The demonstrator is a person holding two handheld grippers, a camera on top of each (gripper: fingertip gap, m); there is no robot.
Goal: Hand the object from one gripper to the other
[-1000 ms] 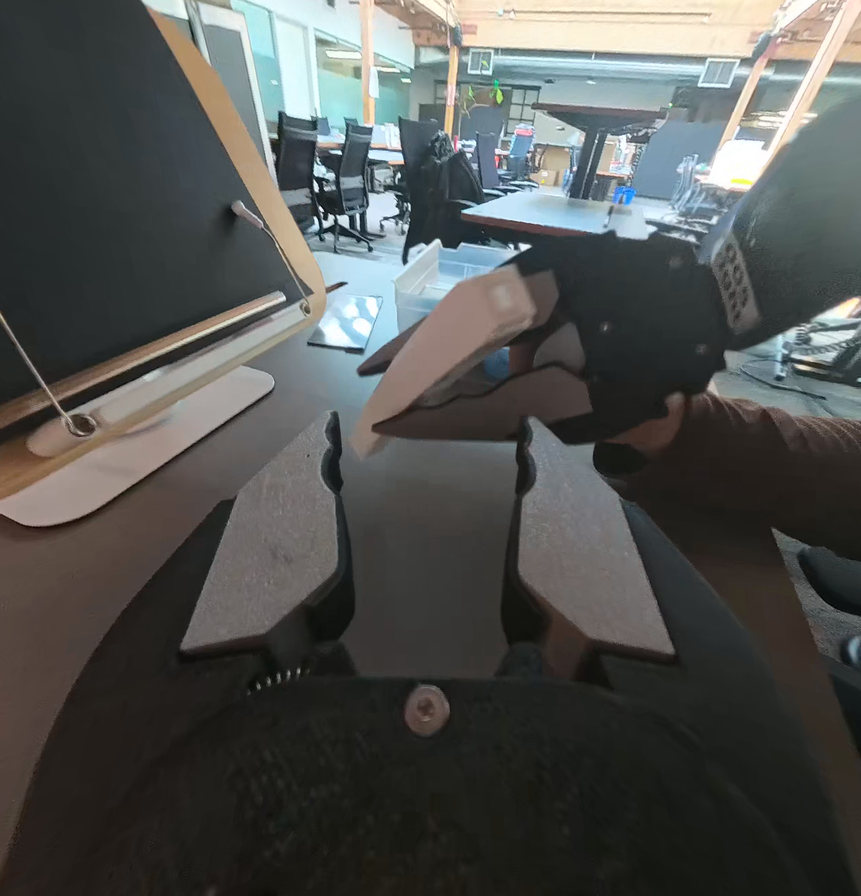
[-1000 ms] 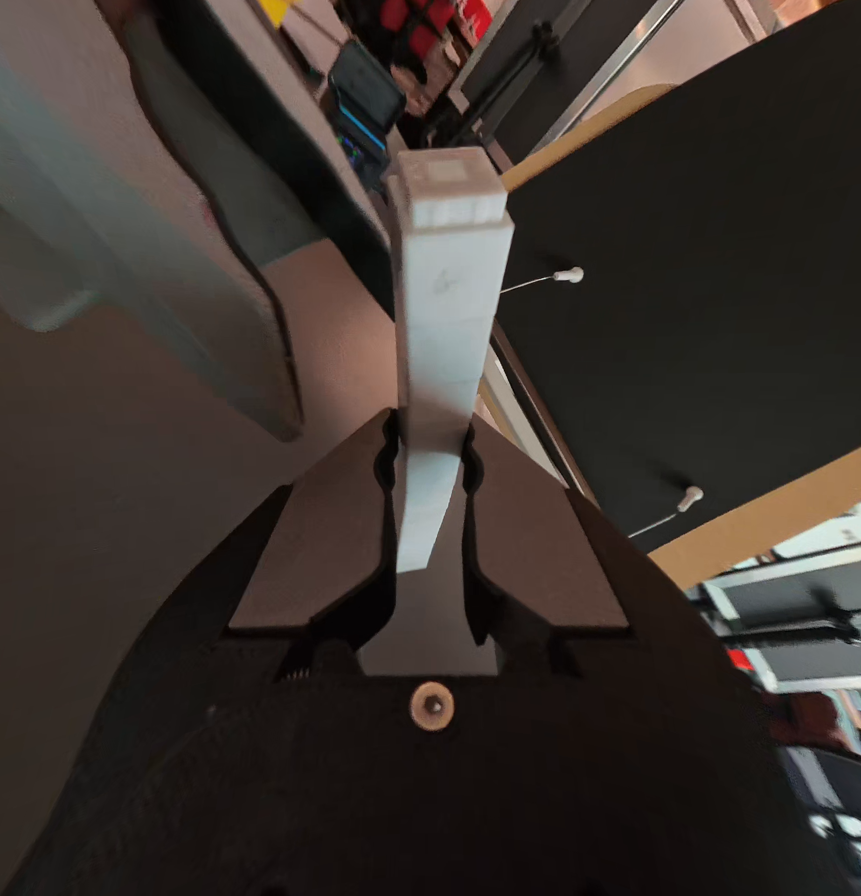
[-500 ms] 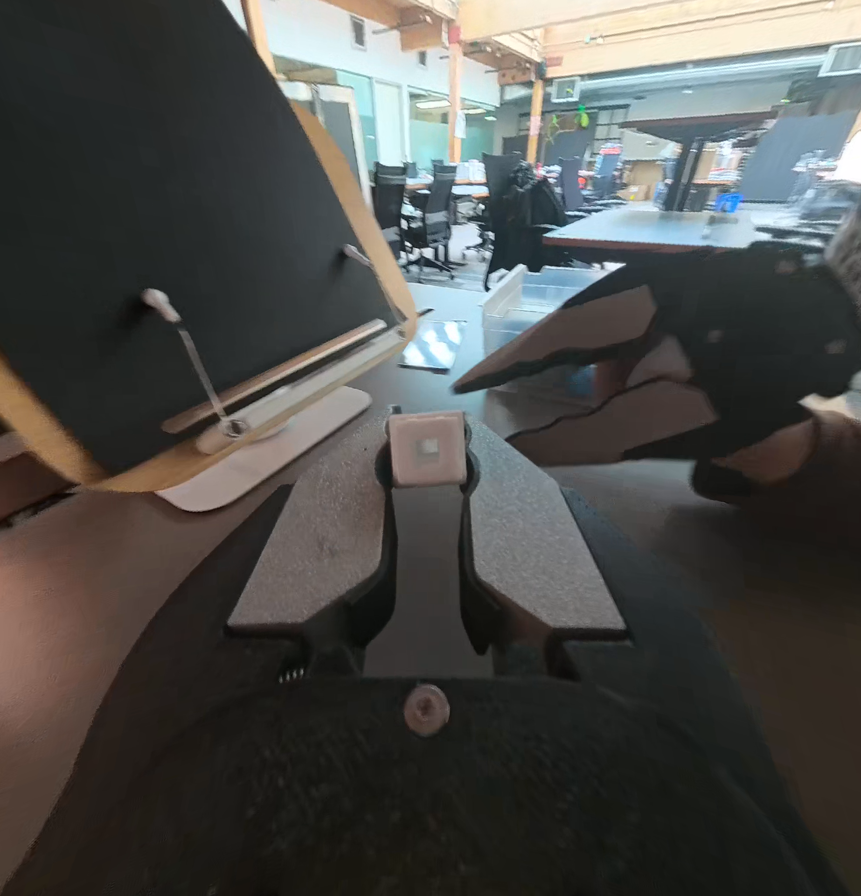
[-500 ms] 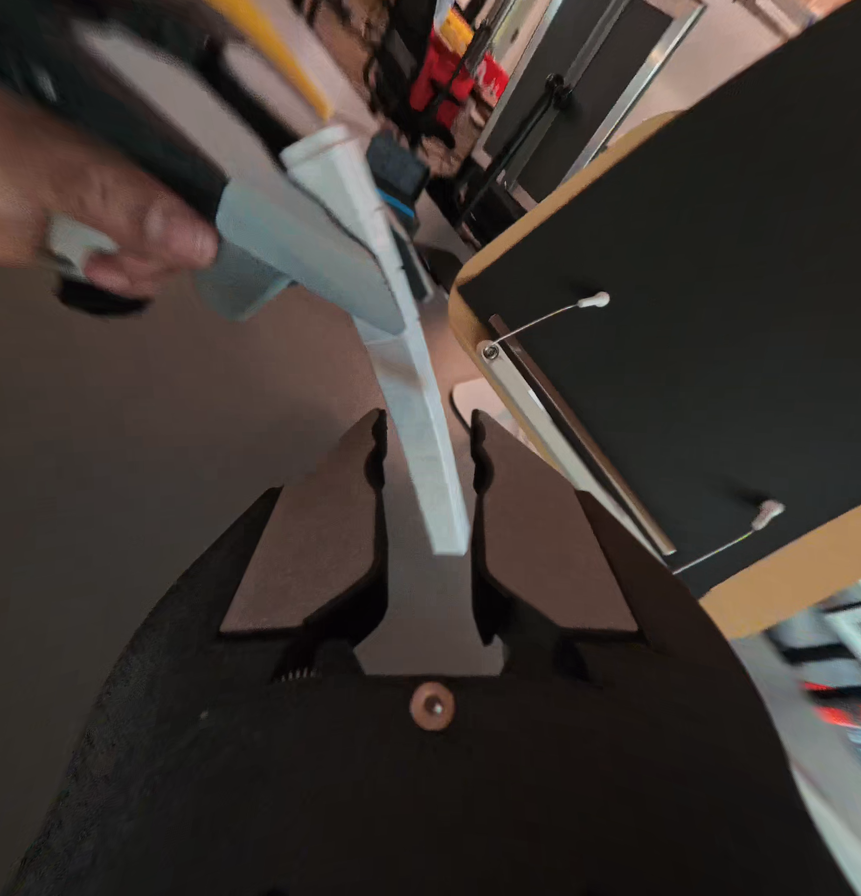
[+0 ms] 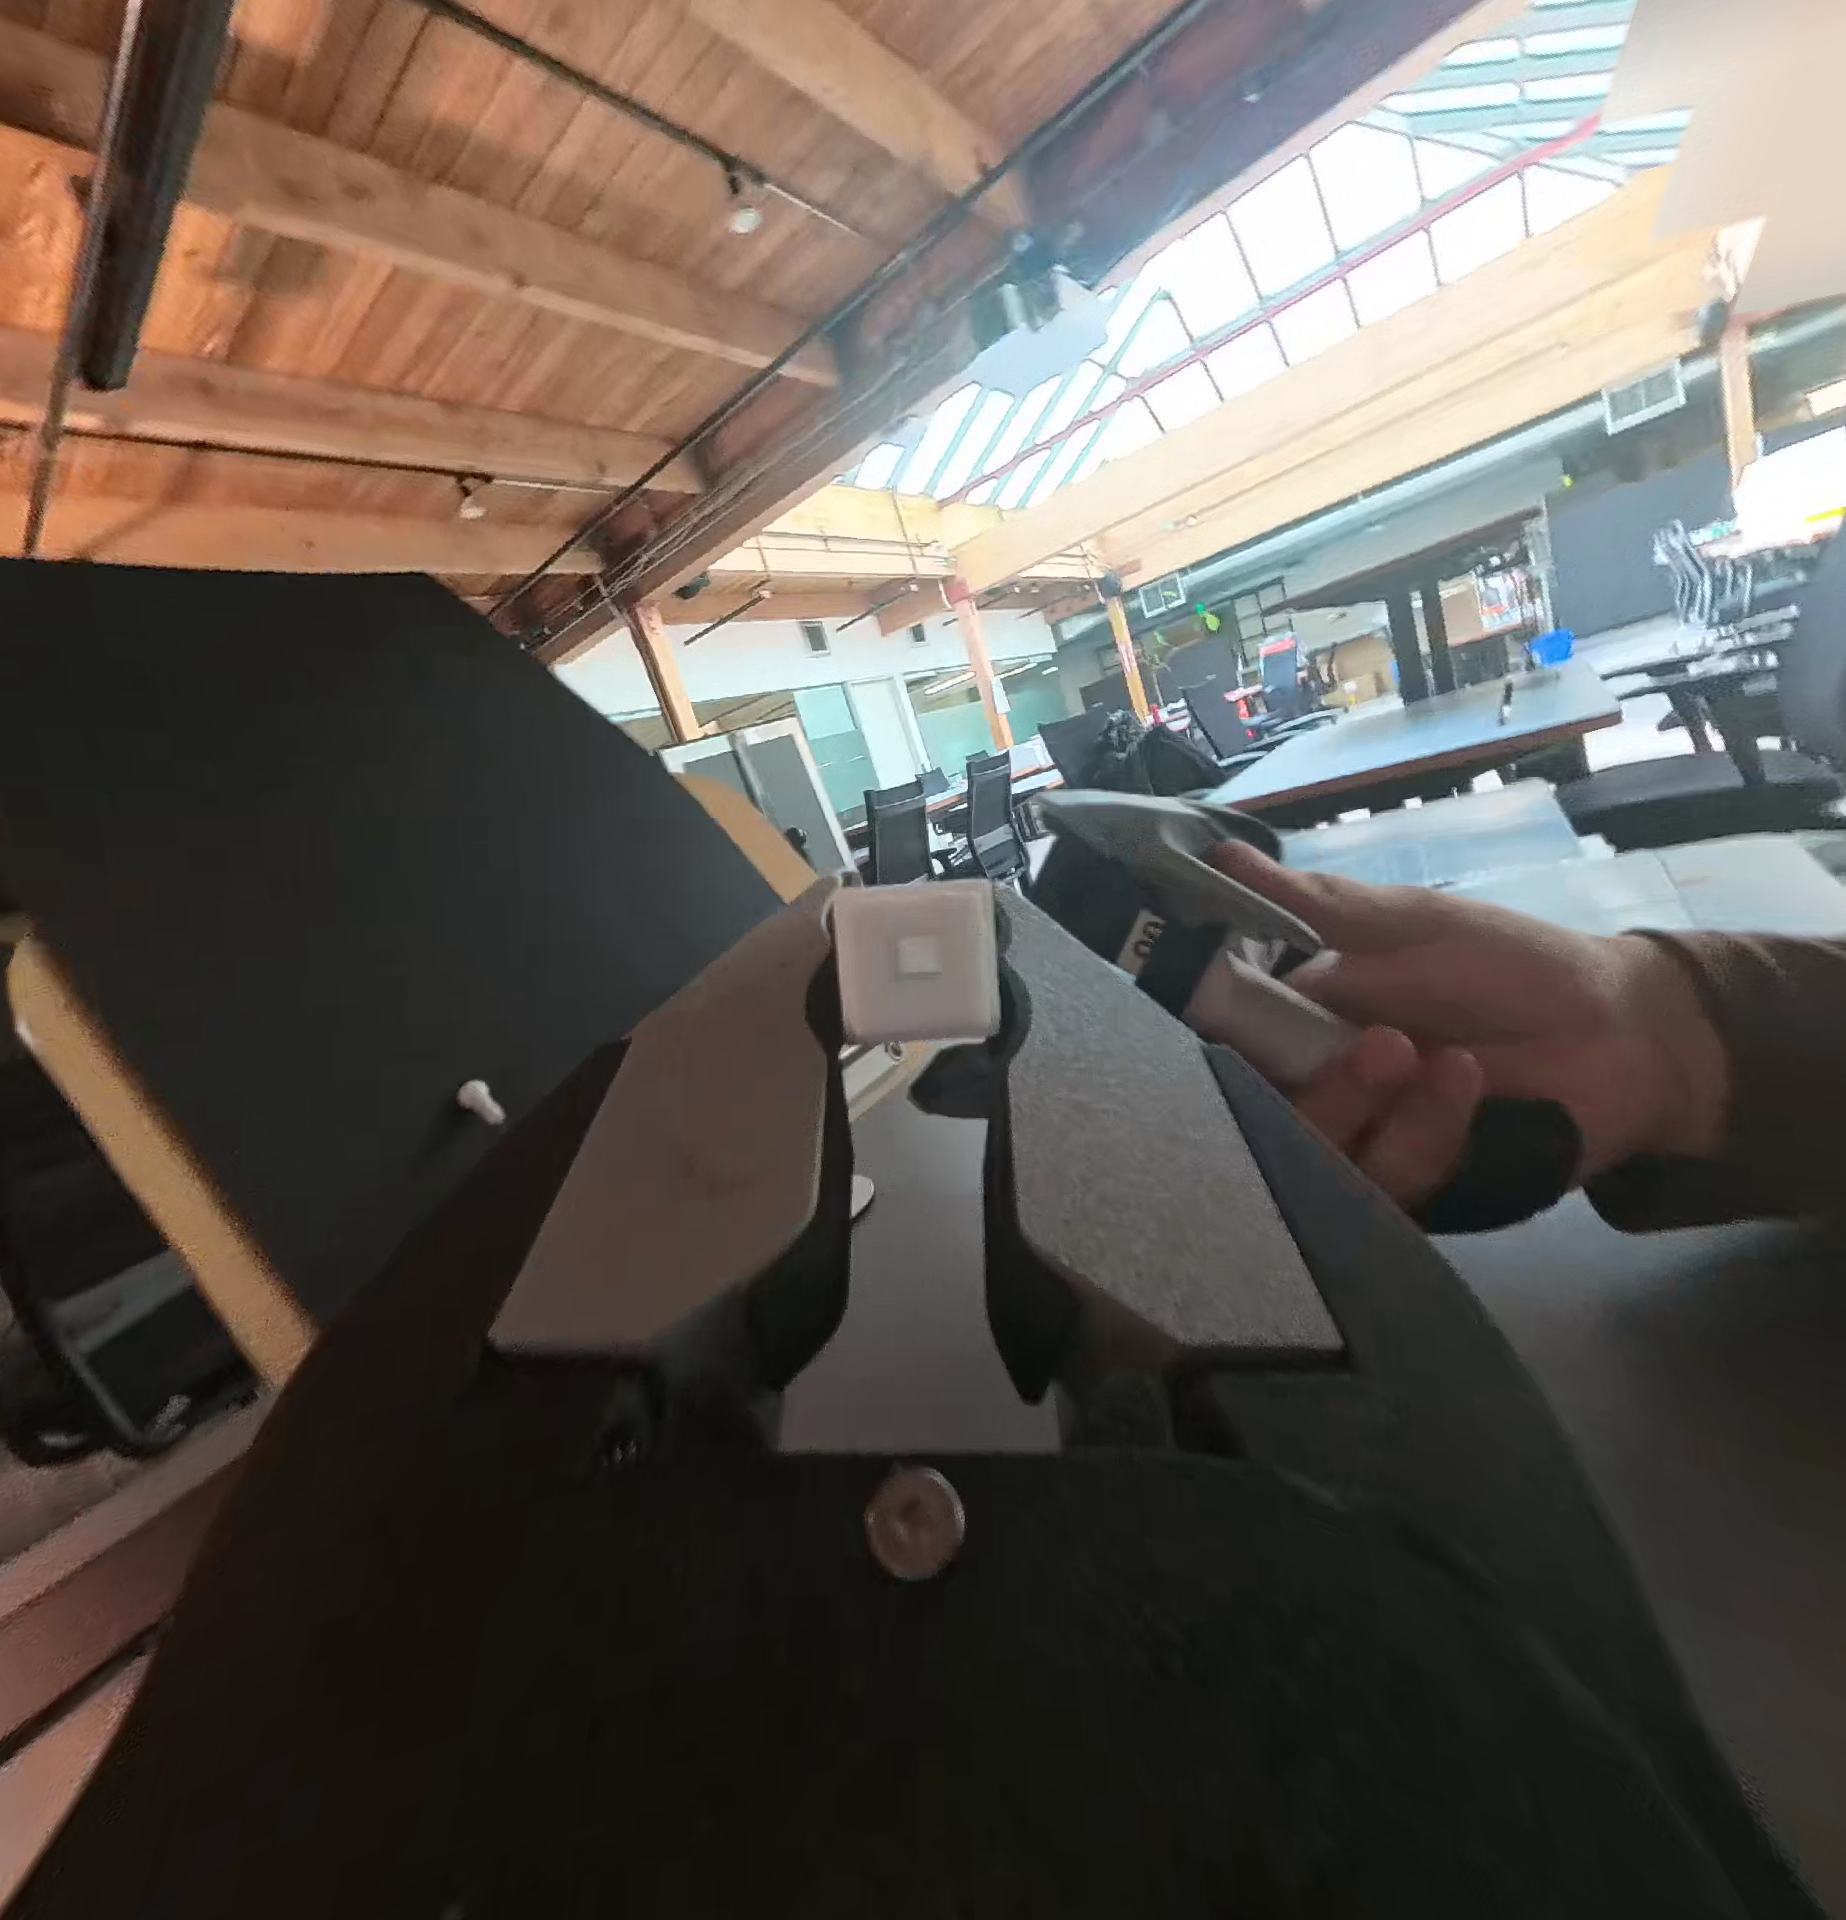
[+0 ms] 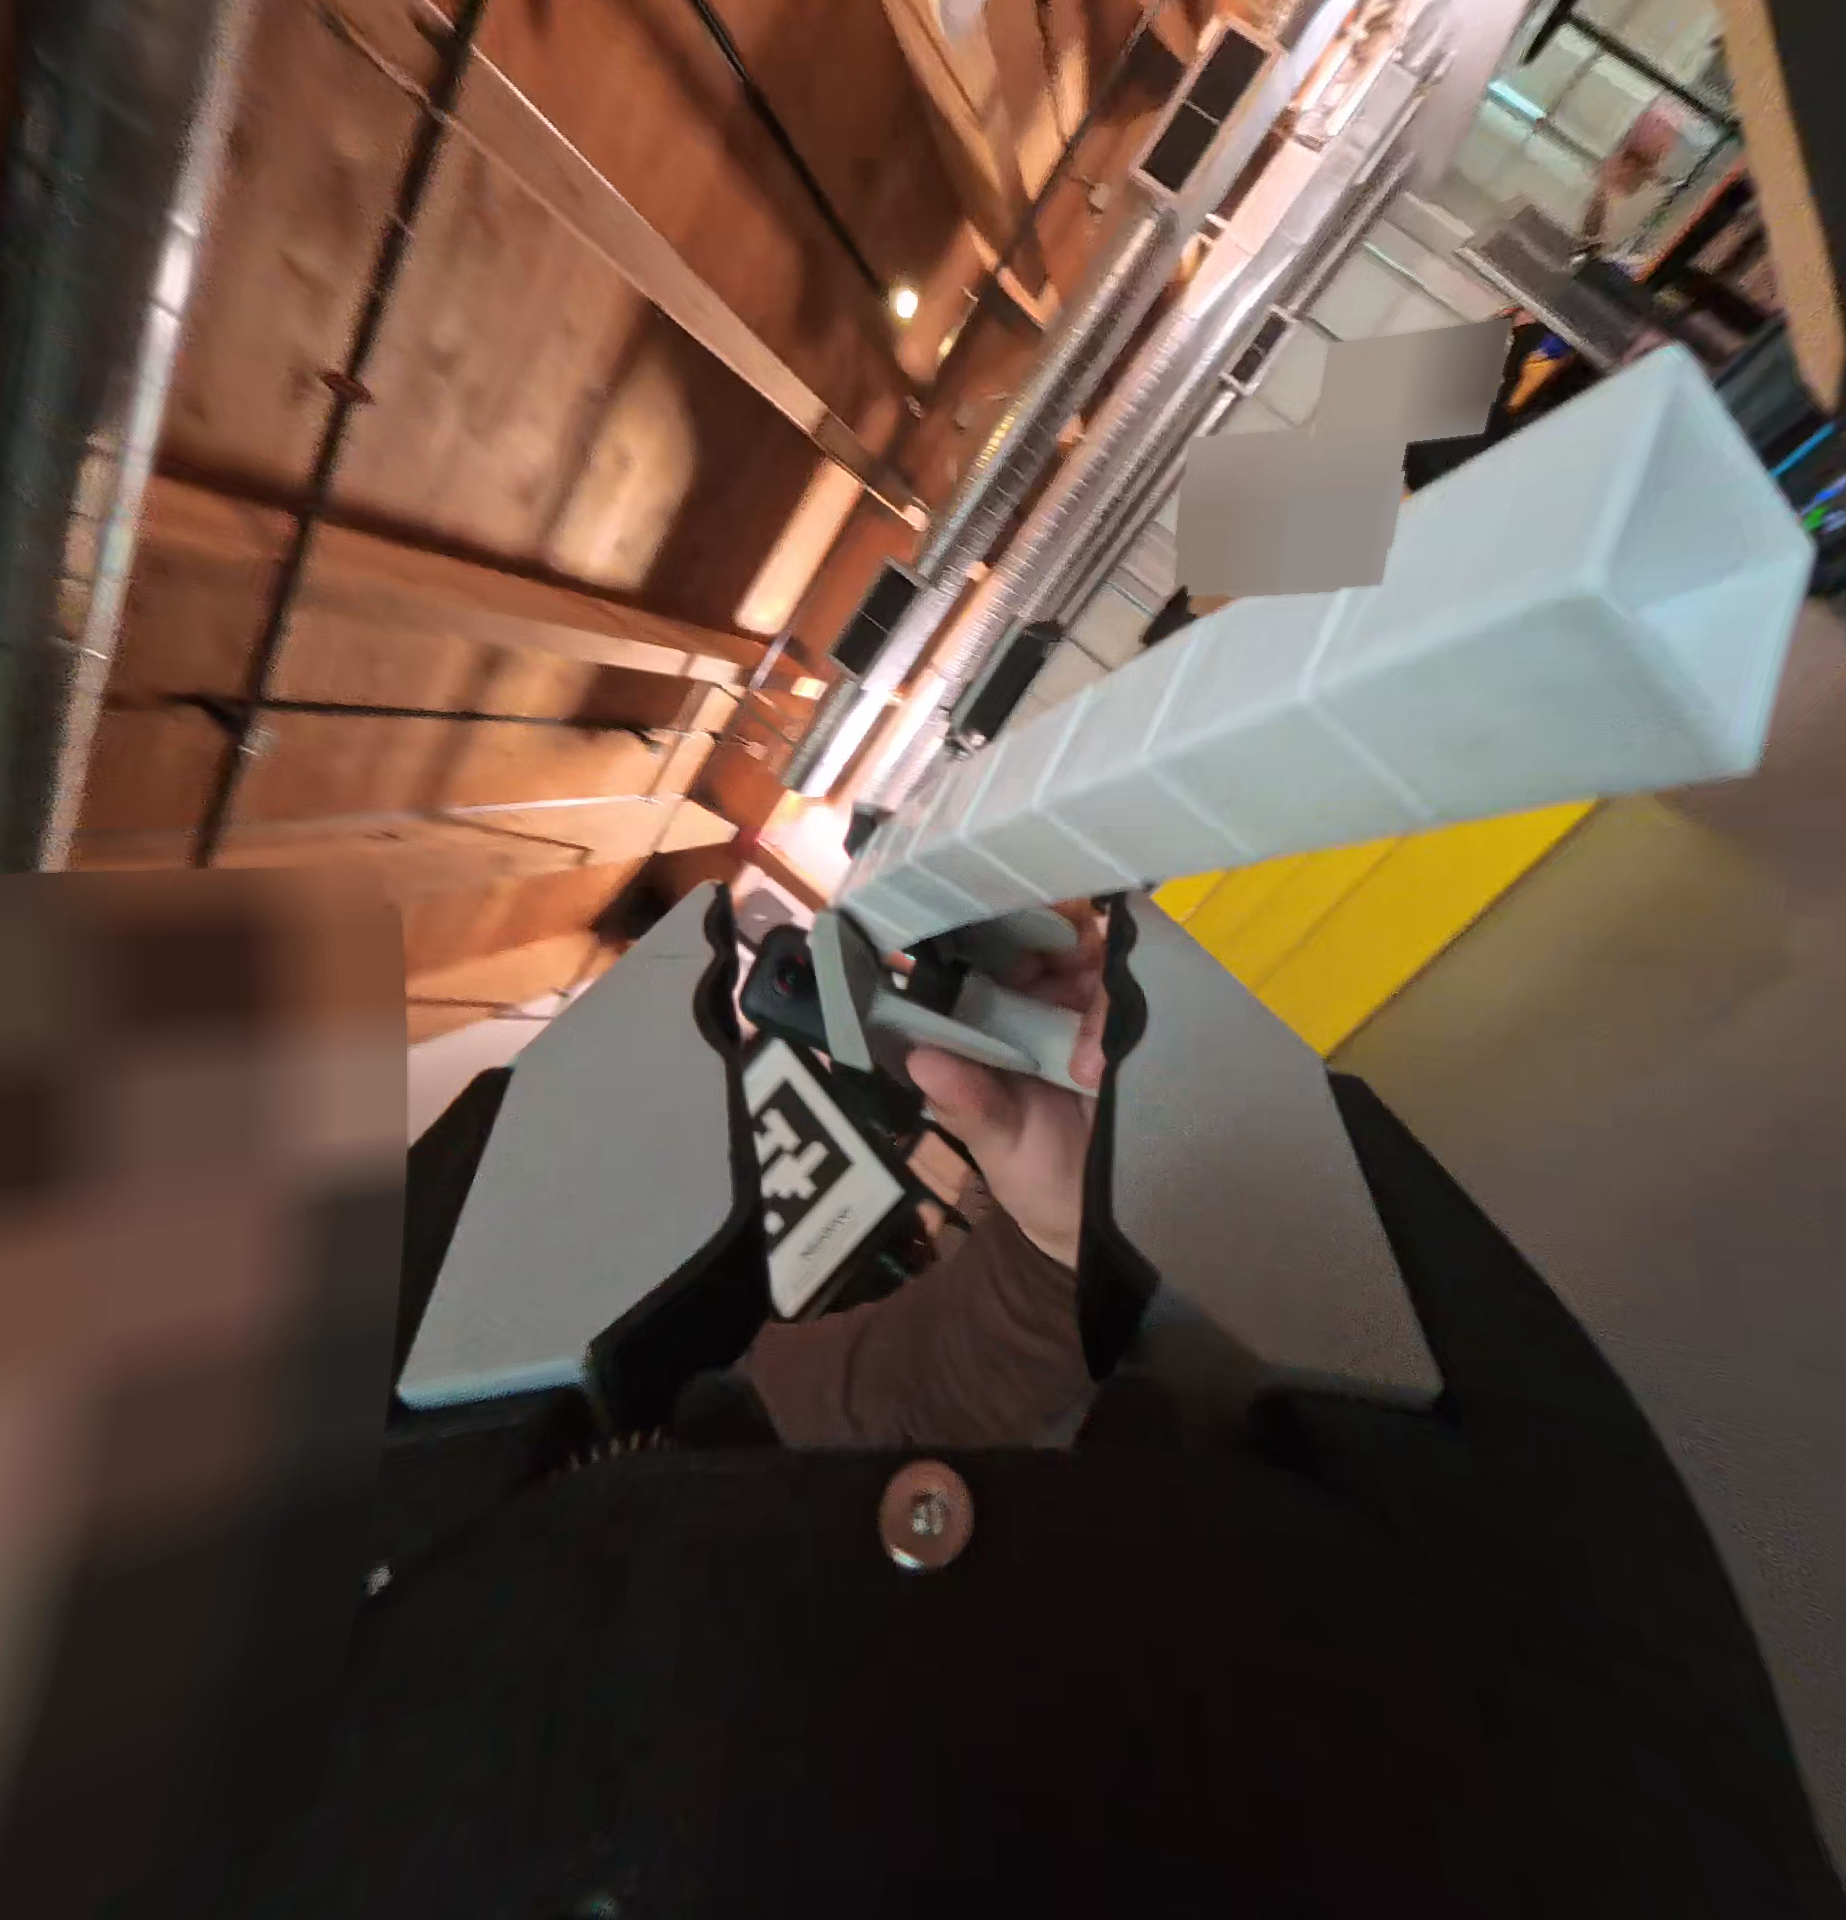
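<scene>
The object is a long white square bar [image 5: 917, 961], seen end-on in the left wrist view. My left gripper [image 5: 914, 935] is shut on it near that end. In the right wrist view the bar [image 6: 1366, 707] runs up to the right, away from the left gripper [image 6: 898, 987], which grips its lower end with a hand behind it. My right gripper [image 6: 919, 925] is open and empty, its jaws wide apart and just short of the bar. It also shows in the left wrist view [image 5: 1127, 883], hand-held, just right of the bar.
A black book stand with a pale wooden edge [image 5: 327, 831] stands at the left on the dark table [image 5: 1625, 1403]. A clear plastic bin [image 5: 1470, 862] sits behind the right hand. Office chairs and desks fill the background. Both views tilt up toward the wooden ceiling.
The bar has passed from my right gripper to my left. The left gripper shut on it, the right opened and drew back. Both grippers have since tilted upward.
</scene>
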